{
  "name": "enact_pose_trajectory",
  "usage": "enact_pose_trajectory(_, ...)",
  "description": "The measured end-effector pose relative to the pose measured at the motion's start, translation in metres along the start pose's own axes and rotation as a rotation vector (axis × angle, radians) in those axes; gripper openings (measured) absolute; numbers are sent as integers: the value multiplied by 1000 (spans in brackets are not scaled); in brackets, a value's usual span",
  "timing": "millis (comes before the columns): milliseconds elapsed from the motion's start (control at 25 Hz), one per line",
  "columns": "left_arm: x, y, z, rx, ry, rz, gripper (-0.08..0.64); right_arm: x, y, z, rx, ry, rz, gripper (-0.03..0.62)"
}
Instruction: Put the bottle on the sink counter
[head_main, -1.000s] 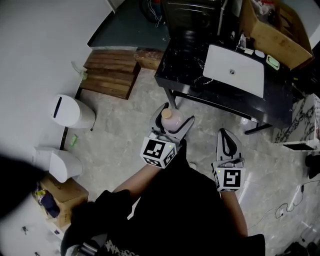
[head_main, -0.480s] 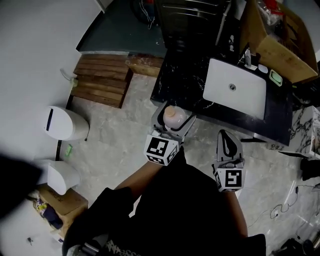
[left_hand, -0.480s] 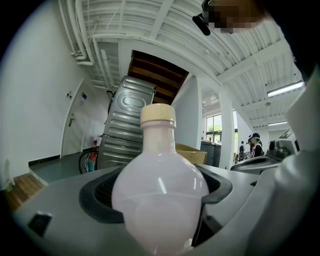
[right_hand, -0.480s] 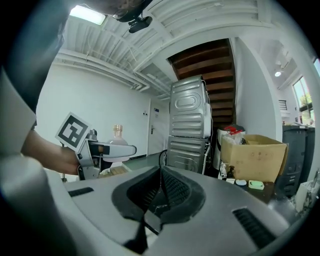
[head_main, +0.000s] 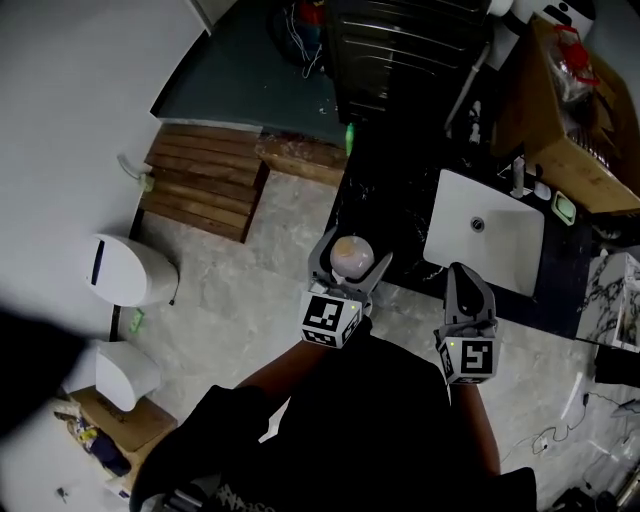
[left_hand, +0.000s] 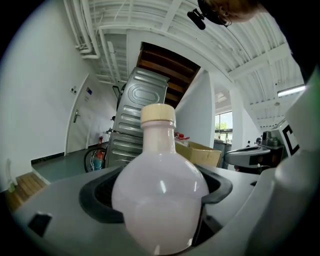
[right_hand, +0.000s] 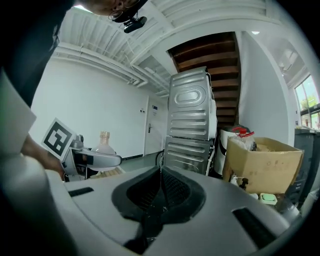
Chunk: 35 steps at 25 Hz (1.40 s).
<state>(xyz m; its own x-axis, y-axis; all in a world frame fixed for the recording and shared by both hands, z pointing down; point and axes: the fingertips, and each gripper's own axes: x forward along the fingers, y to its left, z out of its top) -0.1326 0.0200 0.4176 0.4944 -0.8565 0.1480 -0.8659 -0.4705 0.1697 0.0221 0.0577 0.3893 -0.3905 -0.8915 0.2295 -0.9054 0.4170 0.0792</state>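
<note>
A round pale-pink bottle (head_main: 350, 255) with a cream cap (left_hand: 158, 114) stands upright in my left gripper (head_main: 349, 258), whose jaws are shut on its bulb (left_hand: 159, 192). It hangs at the near left edge of the black sink counter (head_main: 390, 190). The white basin (head_main: 487, 232) lies to the right in that counter. My right gripper (head_main: 467, 285) is shut with nothing in it, just in front of the basin's near edge. From the right gripper view the bottle (right_hand: 104, 144) shows at the left, beside the left gripper's marker cube (right_hand: 59, 137).
A cardboard box (head_main: 575, 130) and small toiletries (head_main: 565, 207) stand at the counter's right end. A metal cabinet (head_main: 410, 45) rises behind the counter. Wooden pallets (head_main: 205, 180) and two white bins (head_main: 130, 270) sit on the grey floor at left.
Both grippers have come forward to the counter; the held bottle now hangs at the counter's near edge instead of over the floor. The right gripper has reached the basin's near edge.
</note>
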Motion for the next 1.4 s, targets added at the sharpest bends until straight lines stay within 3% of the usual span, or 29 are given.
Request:
enact_pose_trajectory(240,30,30,5,21,9,-33,402,37,-11,11,23,-23,-45,38)
enact_pose_trajectory(560,69,48,5,45,16,-36,402,65,-21,4,69,-36,-39,38)
enact_pose_trajectory(1120,181,75,-19,128,71,-9,402,146,-68,7,115,-49,44,38)
enact_pose_trajectory(1400,235,84,-26,96,82,22,402,193,-92,-3,107,-9,105,38)
